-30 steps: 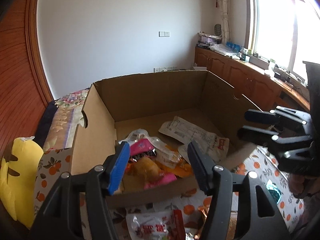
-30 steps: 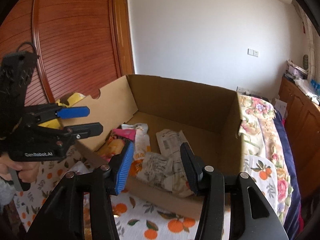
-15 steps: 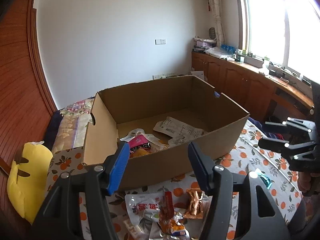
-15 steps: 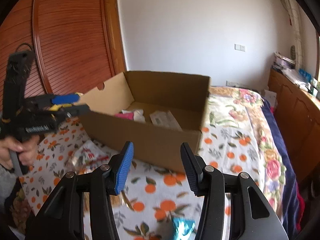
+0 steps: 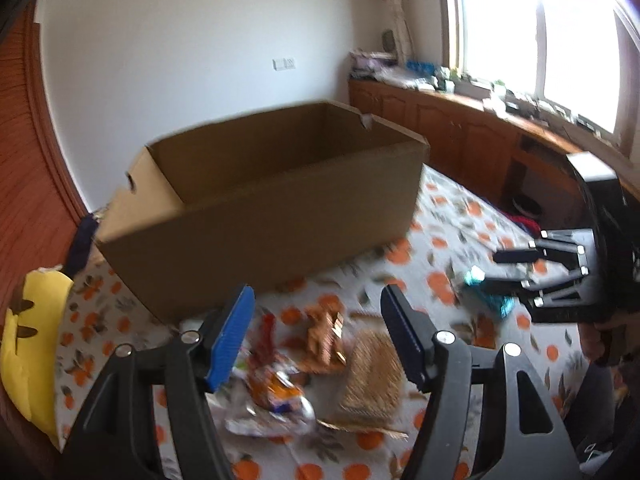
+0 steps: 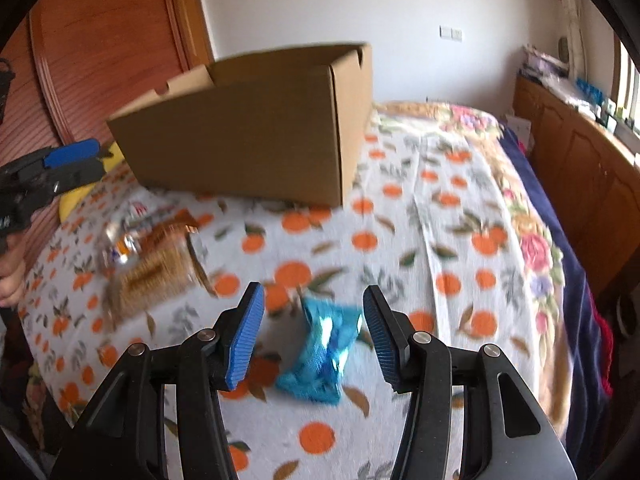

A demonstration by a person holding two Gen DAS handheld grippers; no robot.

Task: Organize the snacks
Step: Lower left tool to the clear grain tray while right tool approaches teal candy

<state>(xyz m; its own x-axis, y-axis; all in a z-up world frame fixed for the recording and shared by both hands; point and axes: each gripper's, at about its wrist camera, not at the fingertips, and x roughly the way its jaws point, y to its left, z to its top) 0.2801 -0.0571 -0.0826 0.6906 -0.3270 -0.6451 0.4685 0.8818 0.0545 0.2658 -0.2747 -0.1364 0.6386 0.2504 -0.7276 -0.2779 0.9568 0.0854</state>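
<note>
An open cardboard box (image 5: 260,220) (image 6: 240,140) stands on the orange-print bedspread; its inside is hidden from here. My left gripper (image 5: 316,316) (image 6: 98,159) hovers over a loose pile of snacks: a woven-look brown packet (image 5: 374,372) (image 6: 156,276), a golden wrapper (image 5: 324,332) and an orange-and-silver bag (image 5: 276,388). Its jaws are opening and nothing is between them. My right gripper (image 6: 313,304) (image 5: 492,269) stands open just above a shiny blue packet (image 6: 320,356) (image 5: 492,300), which lies on the bedspread apart from the pads.
A yellow cushion (image 5: 32,344) lies at the bed's left edge, beside a wooden wardrobe (image 6: 100,40). Wooden cabinets (image 5: 460,132) with clutter run under the window on the right. A person's hand (image 6: 10,280) holds the left gripper. The floral blanket (image 6: 532,240) borders the bedspread's far side.
Both grippers have drawn back from over the box and dropped toward the bedspread. The box's contents are out of sight now. The blue packet has come under the right gripper.
</note>
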